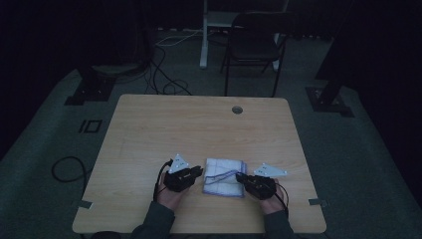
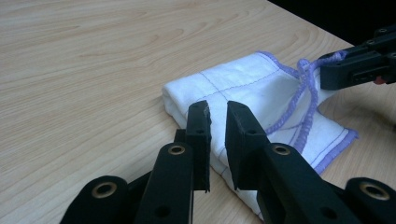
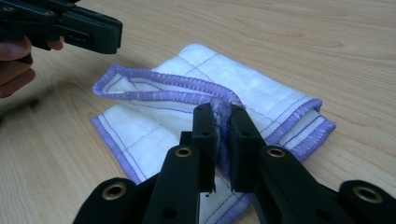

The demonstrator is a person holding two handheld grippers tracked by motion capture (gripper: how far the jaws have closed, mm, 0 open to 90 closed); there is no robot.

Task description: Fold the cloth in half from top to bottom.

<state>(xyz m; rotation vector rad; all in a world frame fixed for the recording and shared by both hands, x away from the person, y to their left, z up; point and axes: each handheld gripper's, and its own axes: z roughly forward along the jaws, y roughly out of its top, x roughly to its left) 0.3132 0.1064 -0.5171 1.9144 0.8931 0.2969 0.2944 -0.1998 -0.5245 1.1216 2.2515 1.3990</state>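
Observation:
A folded white cloth point(image 1: 224, 178) with purple stitched edging lies on the wooden table point(image 1: 199, 124) near its front edge. My right gripper point(image 1: 241, 177) stands at the cloth's right side. In the right gripper view it point(image 3: 222, 114) is shut on a raised fold of the purple edge point(image 3: 187, 86). The left gripper view shows the same pinch on the lifted hem point(image 2: 306, 74) by the right gripper point(image 2: 329, 67). My left gripper point(image 1: 200, 172) sits at the cloth's left side. Its jaws point(image 2: 217, 116) stand a narrow gap apart over the folded edge of the cloth point(image 2: 243, 79), nothing pinched.
A round cable hole point(image 1: 237, 109) sits at the table's far side. Beyond the table stand a dark folding chair point(image 1: 254, 45) and a white post point(image 1: 204, 35), with cables point(image 1: 164, 74) on the floor. Another cable loop point(image 1: 67, 169) lies left of the table.

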